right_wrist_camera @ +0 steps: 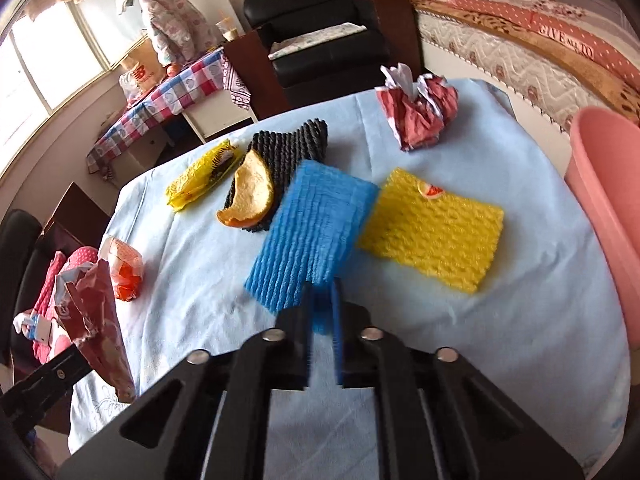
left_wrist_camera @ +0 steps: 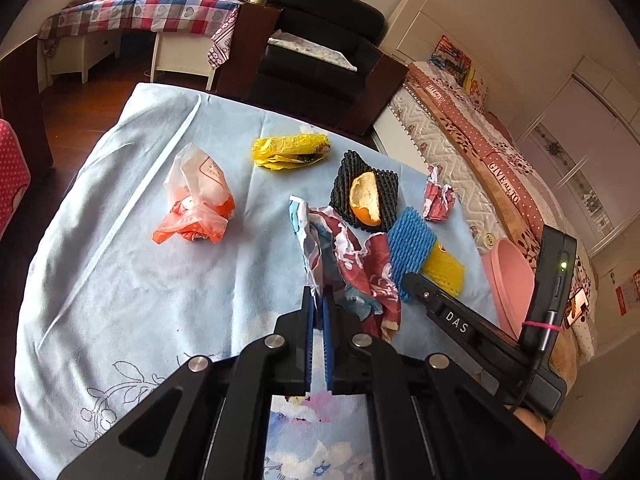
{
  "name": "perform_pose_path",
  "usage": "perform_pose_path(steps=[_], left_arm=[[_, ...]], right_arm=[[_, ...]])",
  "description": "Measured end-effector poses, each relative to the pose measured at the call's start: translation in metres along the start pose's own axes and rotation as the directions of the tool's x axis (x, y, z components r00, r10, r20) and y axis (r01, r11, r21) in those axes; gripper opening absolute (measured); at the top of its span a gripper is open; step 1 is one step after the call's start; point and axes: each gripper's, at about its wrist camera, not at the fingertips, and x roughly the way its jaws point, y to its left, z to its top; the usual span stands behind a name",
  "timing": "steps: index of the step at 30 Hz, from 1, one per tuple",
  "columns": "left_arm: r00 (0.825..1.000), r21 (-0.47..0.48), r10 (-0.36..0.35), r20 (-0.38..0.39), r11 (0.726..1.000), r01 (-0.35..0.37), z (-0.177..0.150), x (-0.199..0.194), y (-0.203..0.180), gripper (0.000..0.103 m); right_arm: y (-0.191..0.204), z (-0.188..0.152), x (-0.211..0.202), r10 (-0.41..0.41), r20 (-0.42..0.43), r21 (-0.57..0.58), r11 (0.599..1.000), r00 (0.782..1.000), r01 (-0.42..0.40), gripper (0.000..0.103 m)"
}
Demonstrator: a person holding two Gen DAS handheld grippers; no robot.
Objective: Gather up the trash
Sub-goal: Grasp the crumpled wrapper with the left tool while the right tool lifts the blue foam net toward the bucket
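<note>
Both tools grip trash over the blue-clothed worktop [left_wrist_camera: 120,280].

The left tool [left_wrist_camera: 319,300] is clenched on a crumpled red and white paper wrapper [left_wrist_camera: 352,256], pinching its edge. The right tool [right_wrist_camera: 322,312] is clenched on the near edge of a blue foam net [right_wrist_camera: 312,236], which overlaps a yellow foam net [right_wrist_camera: 436,228] on its right. Beyond lie an orange peel [right_wrist_camera: 252,196] resting on a black foam net [right_wrist_camera: 296,140], a yellow wrapper [right_wrist_camera: 200,176], a crumpled red paper [right_wrist_camera: 420,116] and an orange plastic bag [left_wrist_camera: 196,204]. A pink bin [right_wrist_camera: 608,184] stands at the worktop's right edge.
</note>
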Motion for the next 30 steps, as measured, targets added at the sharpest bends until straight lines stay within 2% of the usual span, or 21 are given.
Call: perform_pose_path(steps=[7,16,23,30], left_arm=[[0.999,0.041,-0.044,-0.024,0.998,0.045,0.006,-0.001,-0.004,0.003],[0.995,0.134,-0.096,-0.022,0.986,0.099,0.011,-0.01,-0.044,0.003],[0.995,0.198,-0.1,0.006,0.975,0.097,0.008,-0.018,-0.089,0.003],[0.996,0.27,-0.08,0.029,0.96,0.069,-0.003,-0.022,-0.14,0.003]], right_arm=[[0.002,-0.008,-0.051,-0.015,0.079,-0.028,0.999,0.997,0.018,0.006],[-0.015,-0.013,-0.119,-0.06,0.178,-0.014,0.998,0.982,0.064,0.006],[-0.056,-0.015,-0.158,-0.113,0.245,0.022,0.994,0.963,0.111,0.006],[-0.104,-0.015,-0.18,-0.145,0.268,0.047,0.989,0.952,0.138,0.006]])
